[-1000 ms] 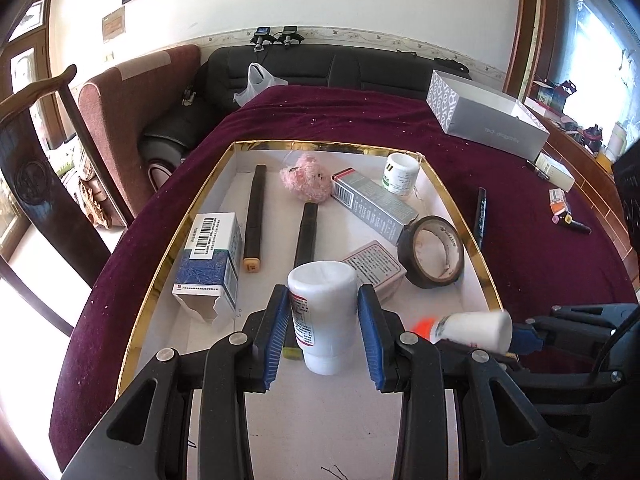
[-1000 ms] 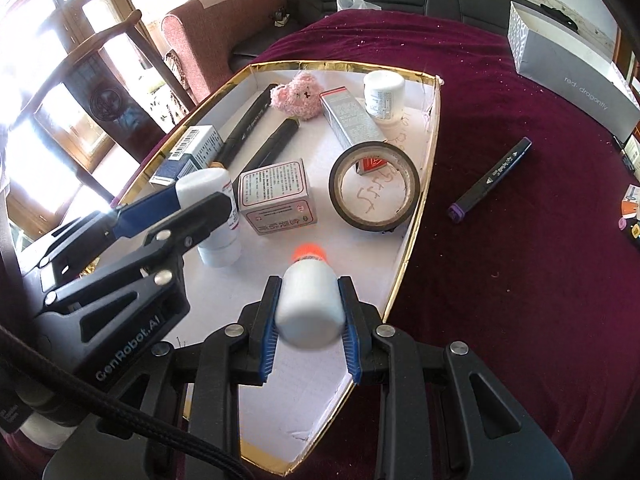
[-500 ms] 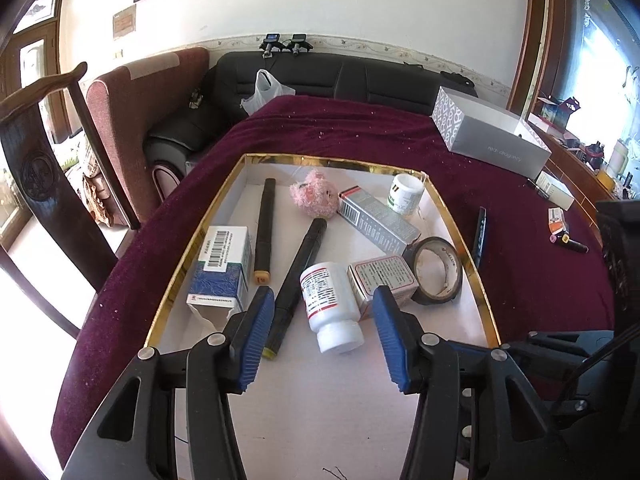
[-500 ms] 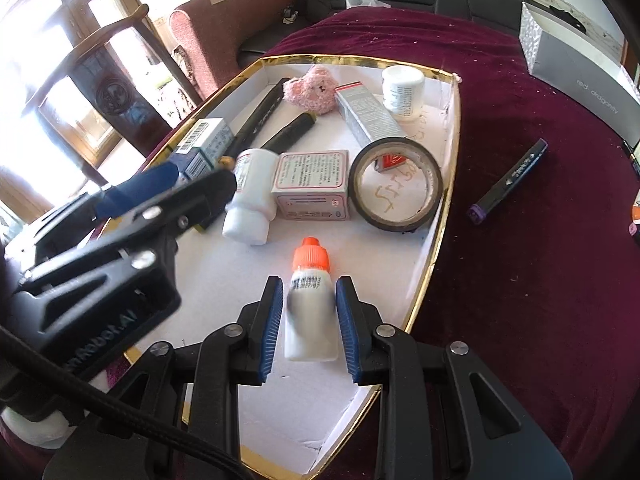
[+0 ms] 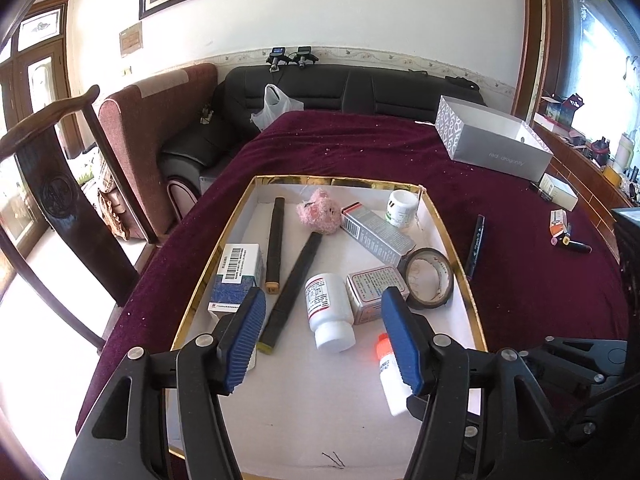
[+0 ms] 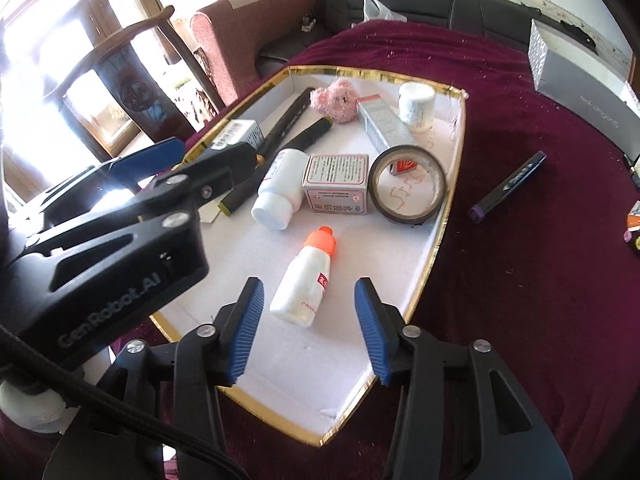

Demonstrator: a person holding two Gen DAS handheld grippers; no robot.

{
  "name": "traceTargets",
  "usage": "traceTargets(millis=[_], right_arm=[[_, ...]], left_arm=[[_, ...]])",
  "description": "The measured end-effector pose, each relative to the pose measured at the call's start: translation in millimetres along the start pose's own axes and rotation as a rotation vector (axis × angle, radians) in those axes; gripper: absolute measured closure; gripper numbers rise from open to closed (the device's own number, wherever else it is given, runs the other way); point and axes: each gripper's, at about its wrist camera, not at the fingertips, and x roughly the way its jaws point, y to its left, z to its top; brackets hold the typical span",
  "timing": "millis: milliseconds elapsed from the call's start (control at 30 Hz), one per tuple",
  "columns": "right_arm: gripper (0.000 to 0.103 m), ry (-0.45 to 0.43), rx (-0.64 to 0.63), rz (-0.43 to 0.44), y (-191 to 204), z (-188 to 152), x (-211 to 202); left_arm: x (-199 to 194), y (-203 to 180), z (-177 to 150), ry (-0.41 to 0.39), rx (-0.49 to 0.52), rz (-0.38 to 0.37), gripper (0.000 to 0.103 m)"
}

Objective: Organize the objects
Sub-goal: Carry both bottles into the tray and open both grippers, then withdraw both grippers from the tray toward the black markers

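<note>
While both tools are hovering over the near end of the gold-rimmed tray [image 5: 208,276], the left gripper [image 5: 322,342] is standing wide open with nothing between its blue pads, and the right gripper [image 6: 308,330] is likewise gaping open and holding nothing. A white pill bottle [image 5: 328,312] is lying on its side on the tray floor, its cap toward the camera, touching a small pink-printed box [image 5: 376,292]. Just beside that box a roll of dark tape [image 6: 408,190] is resting against the tray's right wall. An orange-capped dropper bottle [image 6: 306,278] is lying flat ahead of the right gripper, apart from the pads. Farther back, two dark markers [image 5: 276,248], a pink plush toy [image 5: 320,216], a silver carton [image 5: 376,236] and a white jar [image 5: 402,208] are sitting in the tray. A purple-tipped marker [image 6: 508,186] is lying outside on the maroon cloth [image 6: 520,280].
</note>
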Motion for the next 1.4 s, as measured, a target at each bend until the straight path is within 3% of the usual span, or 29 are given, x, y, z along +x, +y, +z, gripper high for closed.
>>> traceTargets(millis=[333,900,1200,1400], right_arm=[[0.042,-0.088,0.057,-0.01,-22.7,-16.5,-44.7],[0.039,-0.169,0.179,-0.046,-81.2,-40.5,-90.1],[0.035,-0.228,0.331,-0.119,-159.6,-65.6,-126.8],[0.033,-0.266,0.463,-0.137,-214.7,-84.4,-141.5]], left_arm=[[-20.7,-29.1,-0.4,-0.029,0.048,-0.012,0.048],[-37.6,-71.2,2.7,-0.029,0.097,-0.055,0.048],[-17.3,-100.2,17.9,0.036,0.063,-0.144,0.048],[15.4,-144.3,27.8,0.079,0.132,-0.148,0.048]])
